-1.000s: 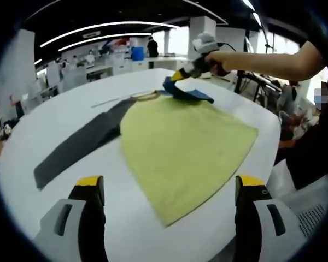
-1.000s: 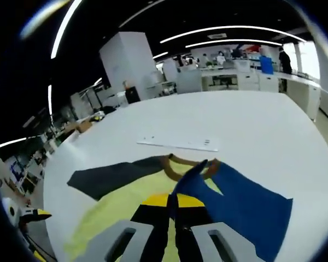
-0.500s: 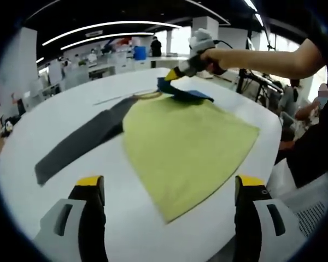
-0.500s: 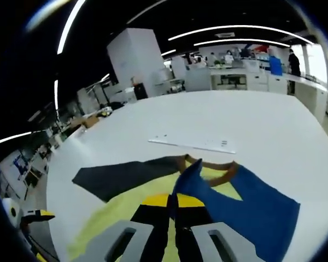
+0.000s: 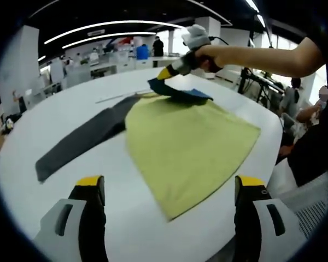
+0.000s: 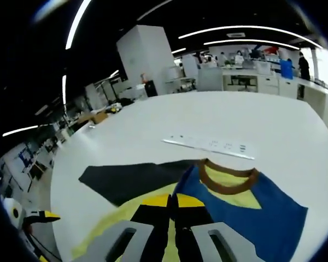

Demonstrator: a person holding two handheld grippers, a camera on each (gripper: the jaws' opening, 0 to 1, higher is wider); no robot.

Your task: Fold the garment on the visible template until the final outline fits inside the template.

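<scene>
A T-shirt lies flat on the white table (image 5: 54, 114). It has a yellow-green body (image 5: 191, 142), a dark grey sleeve (image 5: 82, 142), a blue sleeve (image 5: 183, 94) and a brown collar (image 6: 229, 183). My right gripper (image 5: 167, 73) is shut on the edge of the blue sleeve (image 6: 251, 218) and holds it lifted above the collar end of the shirt; its jaws (image 6: 173, 199) are pressed together on the cloth. My left gripper (image 5: 169, 185) stands wide open just short of the shirt's hem, holding nothing.
A thin white strip (image 6: 210, 144) with small marks lies on the table beyond the collar. A person's arm (image 5: 251, 54) reaches in from the right. Desks, pillars and people fill the office behind. The table edge curves near the hem on the right.
My right gripper has lifted the blue sleeve's edge and drawn it across toward the grey sleeve, so the brown collar now shows in full. The left gripper has stayed put.
</scene>
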